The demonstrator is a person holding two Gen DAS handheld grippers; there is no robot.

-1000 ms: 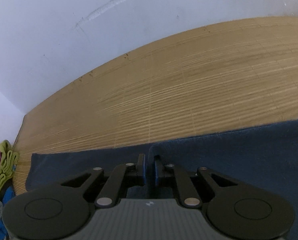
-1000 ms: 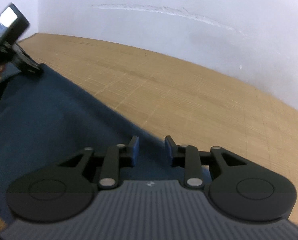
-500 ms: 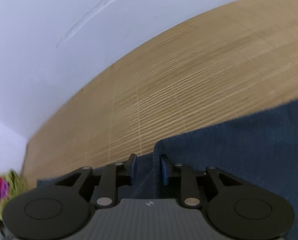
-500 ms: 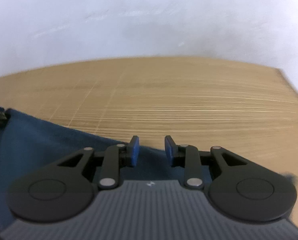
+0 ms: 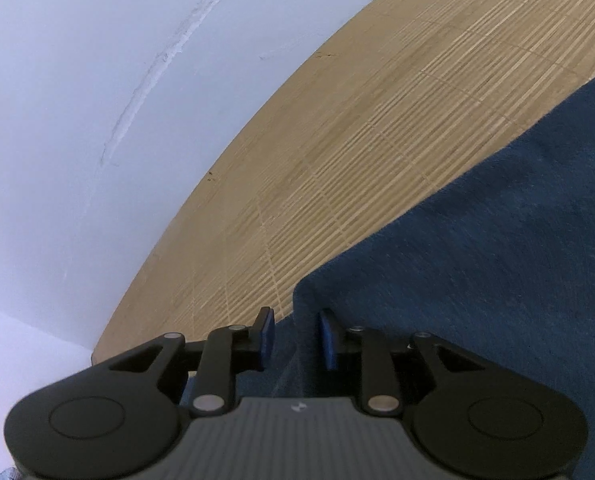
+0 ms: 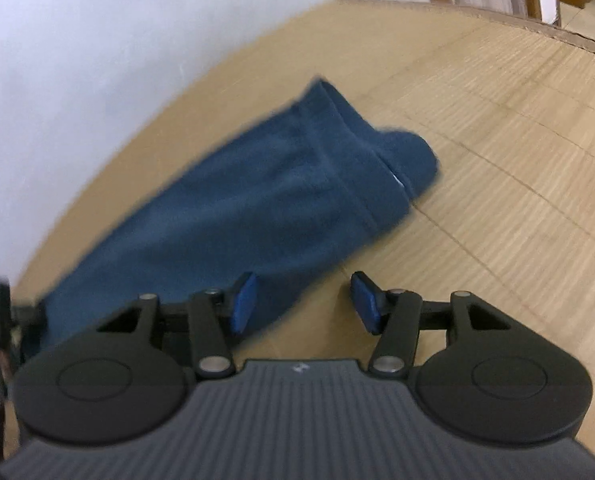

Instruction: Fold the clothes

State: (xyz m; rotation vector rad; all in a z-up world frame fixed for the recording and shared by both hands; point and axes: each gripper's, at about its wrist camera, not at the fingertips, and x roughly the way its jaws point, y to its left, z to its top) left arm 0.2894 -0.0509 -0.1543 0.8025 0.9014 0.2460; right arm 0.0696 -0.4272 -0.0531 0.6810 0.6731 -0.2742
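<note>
- Right gripper now spread wide and empty; half a second ago its jaws were narrower, with the cloth edge between them. Reads as a release.
- Left gripper jaws also wider than a second ago, when they were nearly pressed together. A cloth corner sits in the gap; pads look apart from it, so likely letting go, though I can't tell for sure.
- Cloth: dark blue, lying on the mat near the wall, long and narrow. A seamed band and layered end show at the far end in the right view.
- Right view has swung: earlier it showed only a flat blue edge and bare mat, now the cloth's full length.
- Judgement: a fold has probably just been laid down. Whether more folds remain, can't tell.
- Right view is motion-blurred, so seam detail is soft.
</note>
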